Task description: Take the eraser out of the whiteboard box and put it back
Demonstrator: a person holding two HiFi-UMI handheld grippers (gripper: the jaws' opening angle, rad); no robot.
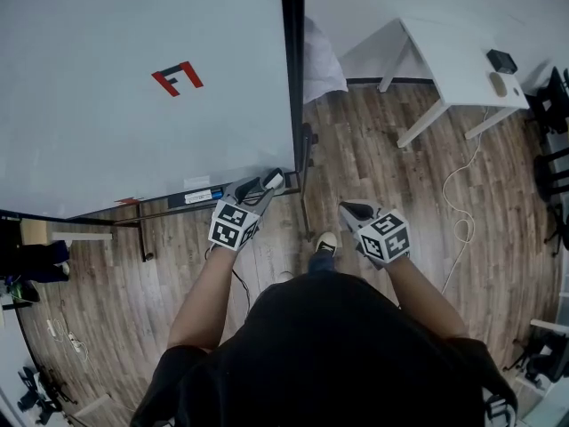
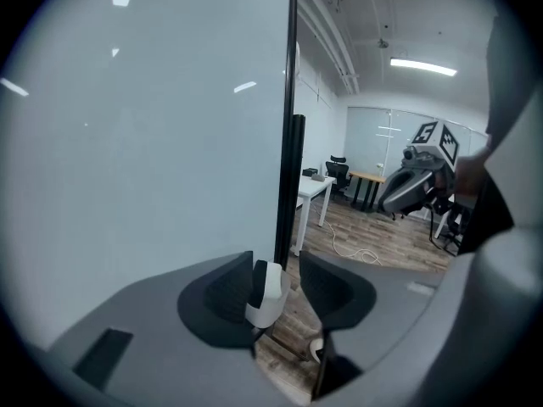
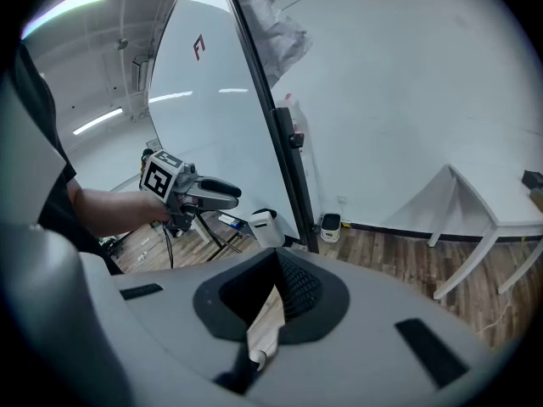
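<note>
- A room with a wood-plank floor (image 1: 382, 167) is shown. A large whiteboard (image 1: 133, 78) on a black stand fills the left side, and a white surface (image 1: 453, 60) on legs stands well apart at the upper right.
- The left hand-held gripper (image 1: 265, 183) is held at the lower right corner of the whiteboard, close to the ledge (image 1: 200, 196) along its bottom edge.
- The eraser (image 2: 265, 291), white with a dark face, is found between the jaws of that hand-held gripper. It touches the left pad, while a sliver of floor is seen between it and the right pad.
- The left jaws are therefore read as apart around the eraser, not clamped on it.
- In the right gripper view the eraser is seen standing on end, its long axis roughly upright, just beside the black edge post (image 2: 291, 100) of the whiteboard.
- No separate whiteboard box can be made out, and whether the eraser rests in one cannot be told.
- The right hand-held gripper (image 1: 351, 210) is held low over the floor, well apart from the eraser, with its jaws drawn together on nothing.
- The left hand-held gripper is judged the nearer by far. A closing of its jaws across the short axis of the eraser is judged to be what a lift would call for.
</note>
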